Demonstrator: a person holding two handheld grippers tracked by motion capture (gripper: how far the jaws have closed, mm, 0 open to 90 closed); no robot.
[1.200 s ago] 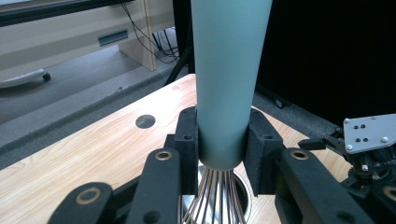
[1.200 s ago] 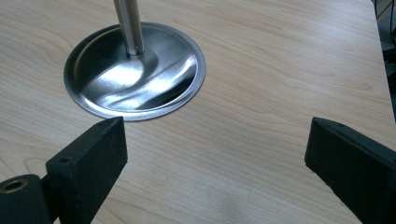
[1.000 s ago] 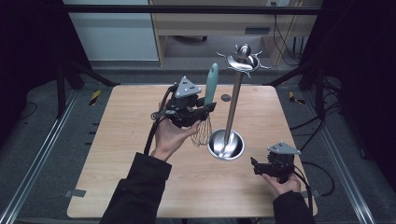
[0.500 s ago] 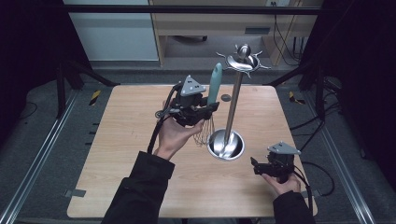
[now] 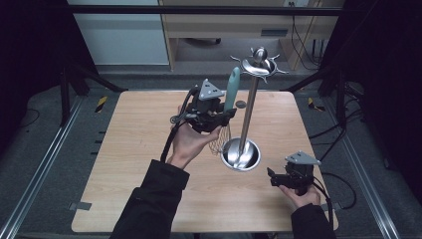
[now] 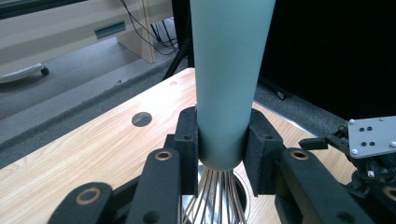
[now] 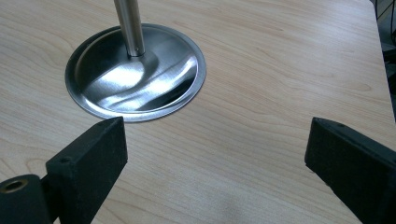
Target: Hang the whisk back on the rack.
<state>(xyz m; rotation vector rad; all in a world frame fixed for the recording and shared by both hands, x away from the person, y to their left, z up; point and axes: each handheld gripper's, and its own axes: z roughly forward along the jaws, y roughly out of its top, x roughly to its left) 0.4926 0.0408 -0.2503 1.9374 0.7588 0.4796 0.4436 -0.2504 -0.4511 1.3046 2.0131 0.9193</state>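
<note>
A teal-handled whisk [image 5: 229, 102] stands upright above the wooden table [image 5: 124, 149], wires down, just beside the steel pole of a utensil stand [image 5: 247, 119]; the left gripper [image 5: 219, 117] has its jaws clamped on the lower end of the handle. Near the table's front right corner, well apart from the whisk, the right gripper [image 5: 271, 177] rests in the person's hand, jaws spread wide with nothing between them, facing the stand's round base

A rectangular light wooden table [image 5: 134, 164] with a small round dark hole [image 5: 241, 104] near its far edge carries a tall polished steel utensil stand [image 5: 241, 154], whose round dished base rests right of centre.
</note>
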